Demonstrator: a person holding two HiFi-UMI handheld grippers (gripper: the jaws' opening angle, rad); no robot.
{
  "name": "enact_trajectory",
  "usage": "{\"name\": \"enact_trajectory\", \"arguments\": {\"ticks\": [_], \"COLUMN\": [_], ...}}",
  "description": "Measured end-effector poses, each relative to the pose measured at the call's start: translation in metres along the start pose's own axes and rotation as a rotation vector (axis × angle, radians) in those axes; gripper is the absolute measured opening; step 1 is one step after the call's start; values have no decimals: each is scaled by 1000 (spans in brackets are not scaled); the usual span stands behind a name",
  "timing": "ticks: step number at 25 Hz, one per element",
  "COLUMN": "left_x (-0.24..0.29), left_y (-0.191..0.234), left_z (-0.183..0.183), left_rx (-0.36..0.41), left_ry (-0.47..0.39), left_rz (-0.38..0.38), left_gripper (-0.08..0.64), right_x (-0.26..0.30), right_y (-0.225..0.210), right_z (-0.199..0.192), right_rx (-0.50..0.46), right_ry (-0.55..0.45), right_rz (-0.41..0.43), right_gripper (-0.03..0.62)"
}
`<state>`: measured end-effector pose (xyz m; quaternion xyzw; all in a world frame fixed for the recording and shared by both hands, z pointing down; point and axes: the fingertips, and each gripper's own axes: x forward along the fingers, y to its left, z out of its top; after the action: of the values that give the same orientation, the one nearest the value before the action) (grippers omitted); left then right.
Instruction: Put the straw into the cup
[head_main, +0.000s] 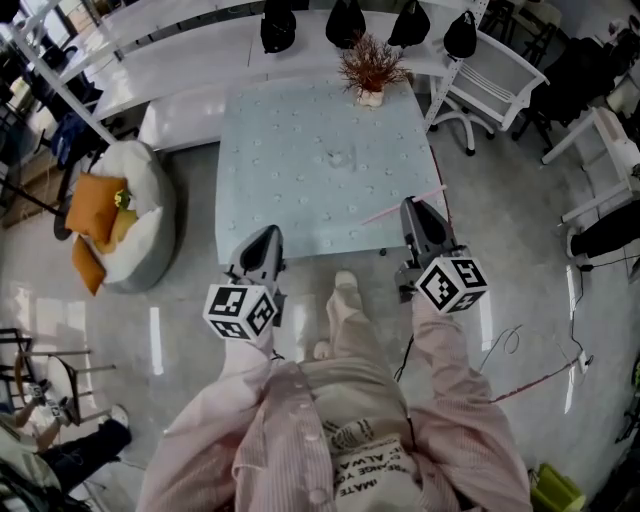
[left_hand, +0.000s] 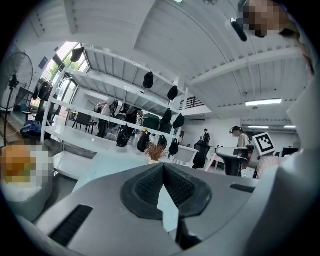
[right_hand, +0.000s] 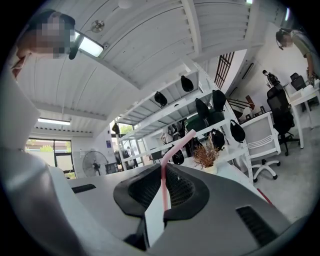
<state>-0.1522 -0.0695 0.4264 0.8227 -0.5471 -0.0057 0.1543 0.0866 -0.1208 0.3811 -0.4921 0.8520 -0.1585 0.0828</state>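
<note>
Pink-striped sleeves (head_main: 440, 400) fill the near edge of the head view, each ending in a gripper with a marker cube. The left gripper (head_main: 266, 238) and the right gripper (head_main: 412, 207) both reach to the near edge of a pale dotted table (head_main: 290, 190). A thin pink straw (head_main: 385, 213) lies crosswise at the right gripper's tip, slanting up to the right above the table's near right corner. Farther in, near the table's middle, stands what looks like a clear cup (head_main: 342, 157), faint and hard to make out and well apart from the straw. A dried plant (head_main: 371, 68) sits at the far edge.

From the left gripper view, the left gripper (left_hand: 163, 167) has its dark ribbed pads together at the tip, with nothing between them.

From the right gripper view, the right gripper (right_hand: 165, 172) is clamped on the straw (right_hand: 163, 187), which rises upright from the pads and then bends to the right at its flexible neck.
</note>
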Motion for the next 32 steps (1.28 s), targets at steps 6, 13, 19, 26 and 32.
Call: {"name": "enact_trajectory", "arguments": {"ticks": [6, 13, 19, 26, 32], "left_x": [53, 107, 150, 196, 226], "left_y": [22, 43, 62, 82, 94], "left_z": [5, 14, 18, 17, 13], "left_rx": [0, -33, -68, -104, -128], "left_ry": [9, 21, 39, 43, 54], "left_rz": [24, 56, 99, 143, 164], "left_gripper": [-2, 0, 0, -2, 0], "right_x": [56, 117, 170, 224, 263], "right_y": [-29, -59, -82, -109, -124], "right_z": [8, 21, 26, 18, 9], "right_rx": [-1, 7, 16, 26, 36], "right_ry": [12, 34, 64, 111, 147], "right_rz": [17, 35, 69, 116, 143], "right_gripper": [23, 23, 23, 23, 23]}}
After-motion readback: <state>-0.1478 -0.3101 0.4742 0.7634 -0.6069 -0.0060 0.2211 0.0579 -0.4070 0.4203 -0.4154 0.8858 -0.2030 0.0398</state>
